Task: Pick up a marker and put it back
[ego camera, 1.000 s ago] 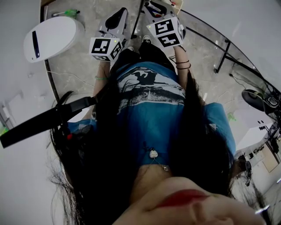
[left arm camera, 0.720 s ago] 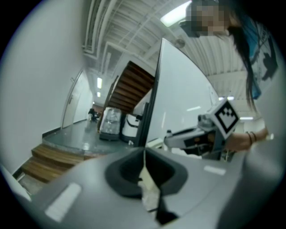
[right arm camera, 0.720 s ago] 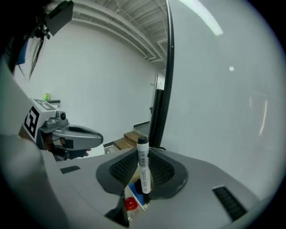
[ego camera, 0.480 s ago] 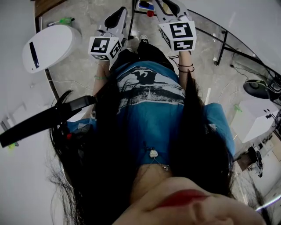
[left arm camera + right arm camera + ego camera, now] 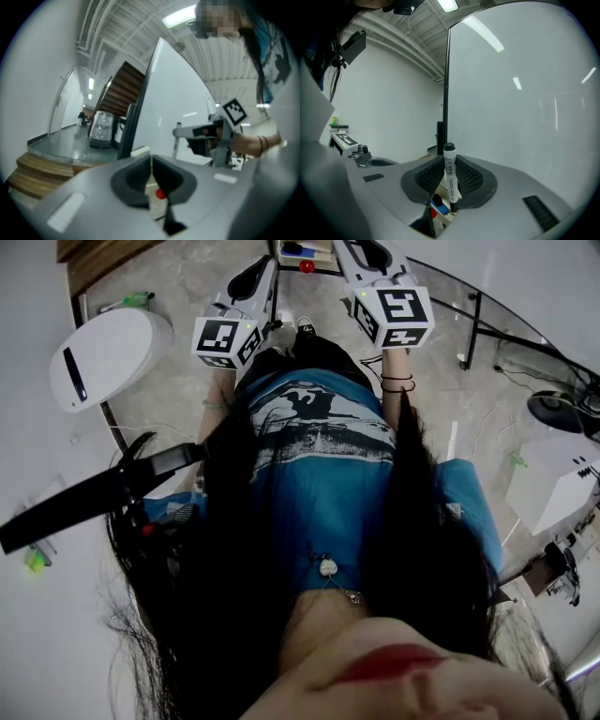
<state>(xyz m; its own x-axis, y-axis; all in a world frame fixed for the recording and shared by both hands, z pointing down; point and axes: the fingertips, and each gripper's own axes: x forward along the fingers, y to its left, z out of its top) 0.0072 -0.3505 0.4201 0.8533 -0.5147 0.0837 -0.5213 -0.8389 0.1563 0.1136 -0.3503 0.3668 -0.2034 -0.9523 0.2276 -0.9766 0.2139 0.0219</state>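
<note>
Your right gripper [image 5: 450,159] has the marker [image 5: 450,177] clamped between its fingers. They have just been closing, and their ribbed pads now press on the lower half of the barrel from both sides. The marker stands nearly upright. Its black cap is at the top, well above the fingertips, and a barcode label runs down its white barrel. Its dark lower end sits just over a pale tray [image 5: 440,213] that holds a blue piece [image 5: 436,203] and a red piece [image 5: 432,212]. You cannot tell from here whether the marker touches the tray. Behind it a large white board [image 5: 525,93] fills the view, edged by a black post [image 5: 446,84].

Your left gripper [image 5: 151,161] is empty, its fingers brought together so that only a thin seam shows between the dark pads. Under them a small red cap [image 5: 160,193] shows through the gap. From this side the marker appears as a slim white stick at the tip of the right gripper, in front of the same white board.

In the head view both grippers are held out in front of you, apart from each other, the right one a little farther forward.
</note>
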